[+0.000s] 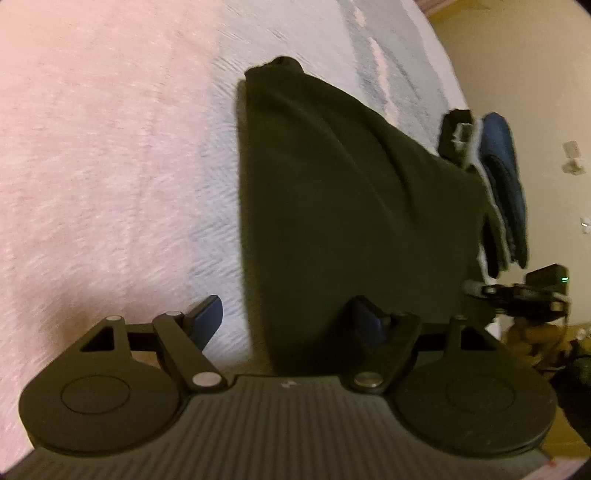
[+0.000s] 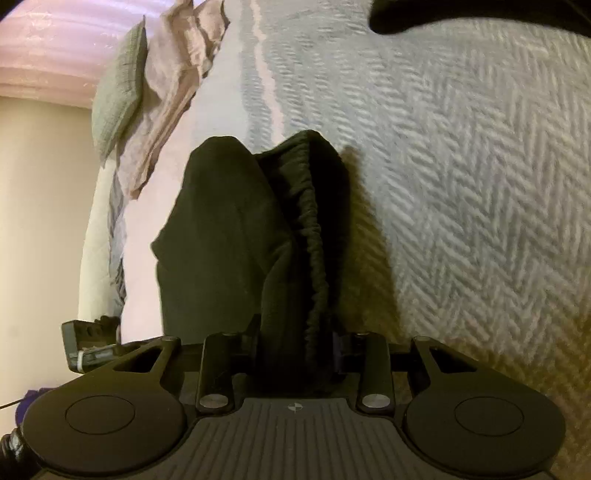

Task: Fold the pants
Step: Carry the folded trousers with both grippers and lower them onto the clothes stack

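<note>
Dark pants (image 1: pixel 351 206) lie bunched on a grey herringbone bedspread (image 1: pixel 207 206) and rise toward the camera at the near end. My left gripper (image 1: pixel 286 319) is open. Its right finger (image 1: pixel 365 321) is over the cloth and its left finger (image 1: pixel 207 317) is over the bedspread, with the pants' left edge between them. In the right wrist view the pants (image 2: pixel 229 236) hang lifted, gathered waistband (image 2: pixel 314 236) facing me. My right gripper (image 2: pixel 297 345) is shut on that bundle of cloth, its fingertips mostly hidden in the folds.
A stack of folded blue and dark clothes (image 1: pixel 498 177) sits by the bed's right edge. A green pillow (image 2: pixel 118 85) and crumpled pink cloth (image 2: pixel 173 74) lie at the far left. Another dark item (image 2: pixel 406 14) lies at the top. Beige wall (image 2: pixel 40 221) borders the bed.
</note>
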The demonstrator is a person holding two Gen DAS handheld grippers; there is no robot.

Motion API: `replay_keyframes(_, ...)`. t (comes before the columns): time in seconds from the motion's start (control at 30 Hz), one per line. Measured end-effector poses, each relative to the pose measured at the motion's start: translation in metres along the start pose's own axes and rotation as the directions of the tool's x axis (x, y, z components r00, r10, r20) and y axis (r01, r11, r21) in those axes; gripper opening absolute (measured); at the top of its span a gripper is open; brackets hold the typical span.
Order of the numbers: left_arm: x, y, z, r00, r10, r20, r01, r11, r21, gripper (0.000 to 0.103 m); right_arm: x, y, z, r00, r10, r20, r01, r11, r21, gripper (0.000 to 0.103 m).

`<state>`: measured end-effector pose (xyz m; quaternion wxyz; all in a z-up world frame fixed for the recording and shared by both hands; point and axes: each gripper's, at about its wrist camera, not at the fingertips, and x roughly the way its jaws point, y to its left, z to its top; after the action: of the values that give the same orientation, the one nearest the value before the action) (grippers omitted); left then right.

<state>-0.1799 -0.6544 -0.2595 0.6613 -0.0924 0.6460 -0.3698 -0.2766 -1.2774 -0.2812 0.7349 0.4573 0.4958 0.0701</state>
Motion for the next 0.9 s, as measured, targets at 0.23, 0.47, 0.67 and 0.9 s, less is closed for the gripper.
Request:
replay_keyframes(0.23, 0.02, -0.001, 0.014, 0.996, -0.073, -0.049, 0.075, 0.996, 0.04, 0.051, 0.006, -0.009, 0.017, 0.999, -0.035, -0.017, 0.032, 0.99, -0.139, 0.067)
replay_keyframes(0.47, 0.029, 0.004, 0.016, 0.996, -0.075, -0.054, 0.077, 0.997, 0.022, 0.051, 0.027, -0.012, 0.022, 1.0, 0.017, -0.026, -0.02, 0.993, -0.12, 0.055)
replay_keyframes(0.67, 0.015, -0.009, 0.012, 0.996, -0.088, -0.004, 0.088, 0.996, 0.03, 0.026, 0.004, 0.006, 0.015, 0.999, 0.049, 0.013, -0.047, 0.994, -0.099, 0.03)
replay_keyframes(0.9, -0.011, -0.043, 0.024, 0.994, -0.109, 0.002, 0.107, 0.986, 0.126, 0.021, -0.035, 0.041, 0.0, 0.995, 0.052, 0.09, -0.045, 0.996, -0.074, 0.028)
